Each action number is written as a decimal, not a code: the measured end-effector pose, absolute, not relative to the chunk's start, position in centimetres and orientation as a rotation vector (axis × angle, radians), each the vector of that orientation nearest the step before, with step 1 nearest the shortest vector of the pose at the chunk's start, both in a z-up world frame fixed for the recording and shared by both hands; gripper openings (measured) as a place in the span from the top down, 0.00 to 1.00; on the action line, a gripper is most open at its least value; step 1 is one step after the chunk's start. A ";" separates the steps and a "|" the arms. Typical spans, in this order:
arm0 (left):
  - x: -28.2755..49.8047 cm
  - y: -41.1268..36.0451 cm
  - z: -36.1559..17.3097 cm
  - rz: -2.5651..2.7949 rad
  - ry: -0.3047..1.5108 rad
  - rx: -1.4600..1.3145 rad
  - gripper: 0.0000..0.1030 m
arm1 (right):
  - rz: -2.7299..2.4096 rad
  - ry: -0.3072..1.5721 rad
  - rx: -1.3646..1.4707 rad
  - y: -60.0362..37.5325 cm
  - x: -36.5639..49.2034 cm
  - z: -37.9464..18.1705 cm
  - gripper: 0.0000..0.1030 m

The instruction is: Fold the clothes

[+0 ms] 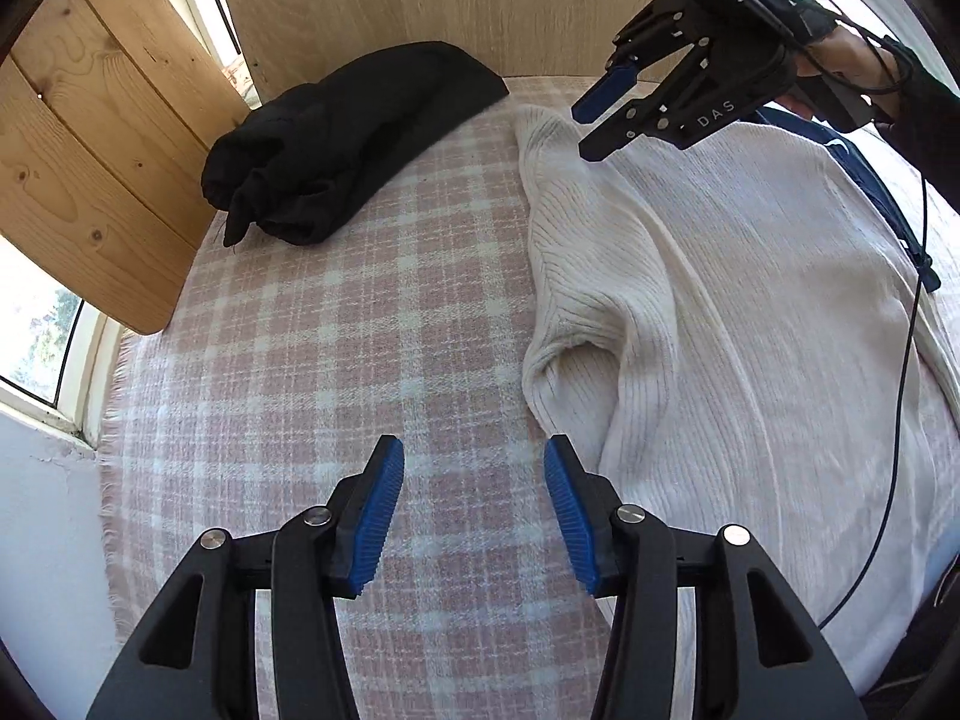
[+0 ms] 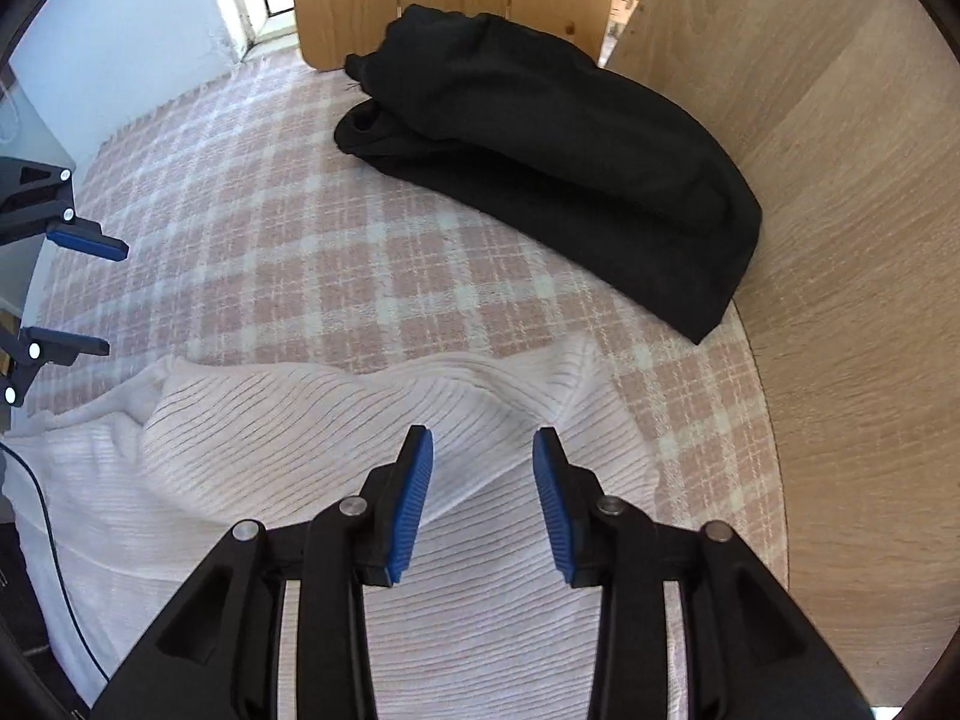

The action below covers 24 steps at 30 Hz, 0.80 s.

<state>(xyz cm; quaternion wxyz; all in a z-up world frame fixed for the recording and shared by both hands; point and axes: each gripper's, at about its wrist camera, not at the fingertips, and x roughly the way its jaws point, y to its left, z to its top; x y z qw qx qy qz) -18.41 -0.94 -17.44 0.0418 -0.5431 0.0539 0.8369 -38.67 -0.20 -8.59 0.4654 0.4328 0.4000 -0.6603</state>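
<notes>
Both grippers sit closest to their own cameras. On the left gripper (image 1: 474, 510) the fingers are spread wide with nothing between them, over the plaid blanket (image 1: 336, 360), its right finger just at the hem of the white sweater (image 1: 720, 300). On the right gripper (image 2: 483, 501) the fingers are likewise apart and empty, above the far edge of that sweater.

By size: the plaid blanket covers the whole work surface. The white ribbed sweater lies on it, largely spread, with one sleeve (image 1: 576, 276) doubled in along the left side and a ridge of slack cloth under the right gripper. A black garment (image 1: 354, 138) lies bundled in the far corner against the wooden panels (image 1: 96, 180), apart from the sweater. A dark blue item (image 1: 870, 180) shows just past the sweater's far side, mostly hidden.

Risks noted:
- The knit is loose and stretchy; a pinch taking only one layer would drag the sleeve out of line.
- A pinch set too deep could catch the blanket along with the hem.
- The trailing cable (image 1: 906, 360) crosses the sweater and could snag a fold.
</notes>
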 end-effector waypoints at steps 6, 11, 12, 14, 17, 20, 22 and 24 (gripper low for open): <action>-9.8 2.4 -15.9 2.508 -0.013 -1.661 0.54 | -1.619 0.921 1.086 1.4 -38.4 -8.9 0.66; -3.2 6.4 -16.3 2.516 -0.122 -1.729 0.54 | -1.462 0.797 1.109 -0.1 -35.5 -9.2 0.66; -2.2 6.5 -16.5 2.534 -0.155 -1.743 0.54 | -1.415 0.831 1.085 -0.8 -34.2 -9.5 0.66; -0.5 6.0 -17.0 2.564 -0.230 -1.777 0.54 | -1.377 0.953 1.057 -1.8 -32.4 -10.9 0.66; 1.8 4.6 -18.0 2.599 -0.331 -1.845 0.54 | -1.378 1.057 0.988 -2.5 -31.2 -11.2 0.58; 3.9 3.1 -18.8 2.641 -0.447 -1.884 0.54 | -1.374 1.122 0.951 -2.8 -30.7 -9.8 0.58; 4.9 2.5 -19.4 2.642 -0.528 -1.901 0.54 | -1.343 1.153 0.869 -3.0 -29.9 -8.4 0.58; 5.2 2.5 -20.0 2.629 -0.519 -1.926 0.54 | -1.272 1.184 0.793 -3.4 -28.9 -7.4 0.56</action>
